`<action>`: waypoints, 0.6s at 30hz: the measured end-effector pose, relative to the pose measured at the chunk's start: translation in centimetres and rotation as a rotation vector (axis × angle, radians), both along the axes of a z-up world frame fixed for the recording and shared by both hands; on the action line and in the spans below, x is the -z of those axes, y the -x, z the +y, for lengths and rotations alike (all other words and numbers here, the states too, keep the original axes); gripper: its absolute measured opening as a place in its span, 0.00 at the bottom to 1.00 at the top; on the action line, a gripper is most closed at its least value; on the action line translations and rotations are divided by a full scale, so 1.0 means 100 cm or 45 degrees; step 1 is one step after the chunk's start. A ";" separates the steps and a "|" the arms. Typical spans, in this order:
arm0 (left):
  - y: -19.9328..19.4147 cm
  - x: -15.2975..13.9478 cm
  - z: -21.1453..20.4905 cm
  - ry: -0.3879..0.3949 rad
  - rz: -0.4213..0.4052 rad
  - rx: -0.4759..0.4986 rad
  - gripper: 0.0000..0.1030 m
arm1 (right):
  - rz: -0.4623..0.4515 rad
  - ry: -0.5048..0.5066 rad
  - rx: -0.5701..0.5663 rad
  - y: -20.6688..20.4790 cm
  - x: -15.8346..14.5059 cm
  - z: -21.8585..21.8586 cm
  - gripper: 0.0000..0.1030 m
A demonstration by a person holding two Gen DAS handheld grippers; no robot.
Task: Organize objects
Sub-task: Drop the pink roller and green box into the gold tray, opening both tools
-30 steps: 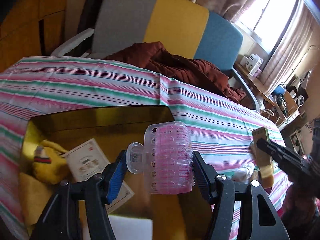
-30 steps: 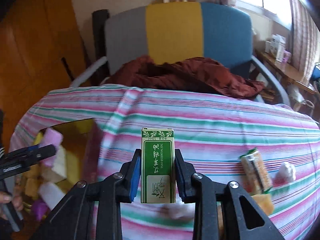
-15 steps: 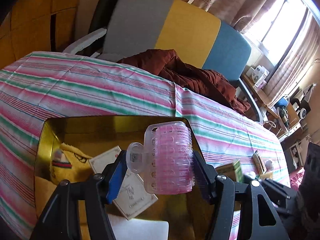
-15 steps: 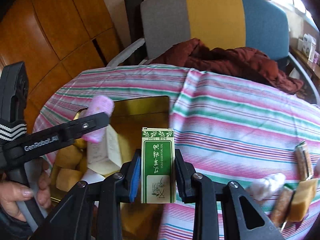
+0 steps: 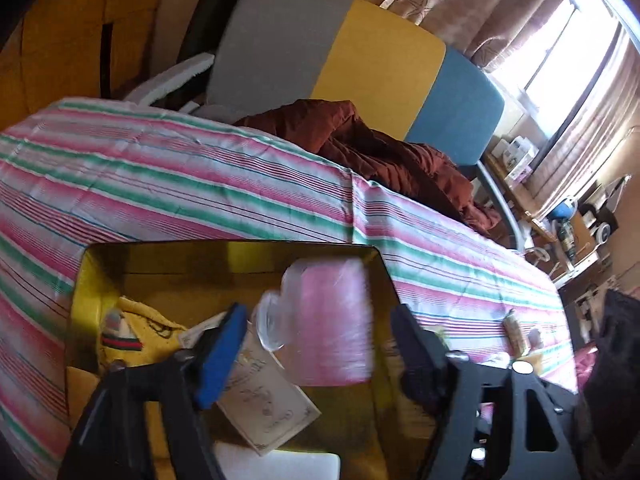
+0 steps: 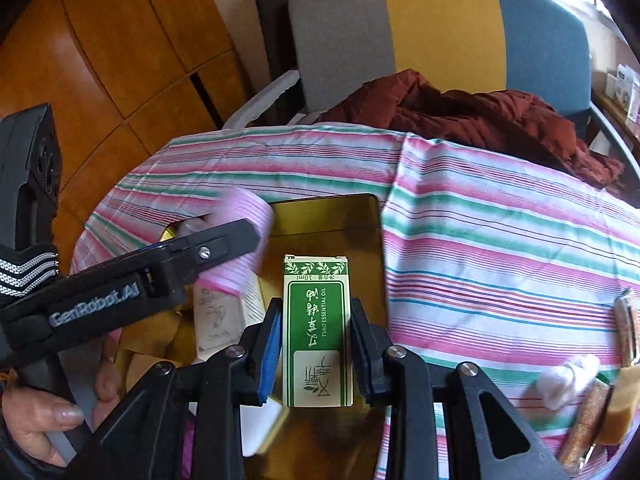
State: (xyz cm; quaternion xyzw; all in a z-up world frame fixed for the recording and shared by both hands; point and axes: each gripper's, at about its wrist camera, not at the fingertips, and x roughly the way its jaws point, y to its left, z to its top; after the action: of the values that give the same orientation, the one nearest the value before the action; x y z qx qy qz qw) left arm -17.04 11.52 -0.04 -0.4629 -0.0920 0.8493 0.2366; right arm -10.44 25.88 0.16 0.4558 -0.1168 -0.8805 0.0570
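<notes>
Left tool [image 5: 316, 356]: your jaws are opening; pink hair roller [image 5: 332, 320] blurred between them, pads clear of it, above the gold tin [image 5: 224, 250].
Right tool [image 6: 314, 354]: your jaws are opening; green carton [image 6: 315, 332] upright between the pads, gaps visible.
Handling: roller looks light, springy; take it across its sides. Carton light, crushable; hold its flat faces.
Tin contents: yellow cloth [image 5: 138, 330], printed card [image 5: 266, 404], pale blocks.
</notes>
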 end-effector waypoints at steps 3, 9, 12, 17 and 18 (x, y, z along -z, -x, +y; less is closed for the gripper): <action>-0.005 -0.001 -0.006 -0.004 0.006 -0.023 0.76 | -0.004 -0.019 0.025 0.000 0.003 -0.003 0.42; -0.027 -0.002 -0.023 0.049 0.063 -0.066 0.76 | -0.005 -0.056 0.026 -0.016 0.005 -0.004 0.44; -0.041 -0.003 -0.030 0.080 0.098 -0.084 0.77 | -0.008 -0.071 0.034 -0.024 0.007 -0.005 0.49; -0.063 -0.007 -0.042 0.125 0.160 -0.128 0.82 | 0.001 -0.101 0.047 -0.035 0.008 -0.008 0.72; -0.067 -0.009 -0.043 0.138 0.177 -0.134 0.83 | 0.011 -0.107 0.049 -0.037 0.007 -0.009 0.78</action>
State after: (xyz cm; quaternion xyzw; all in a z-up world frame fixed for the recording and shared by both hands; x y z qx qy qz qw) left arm -10.33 7.23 0.85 -0.4094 -0.0536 0.8944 0.1721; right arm -6.70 24.95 -0.56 0.4517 -0.0883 -0.8875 0.0214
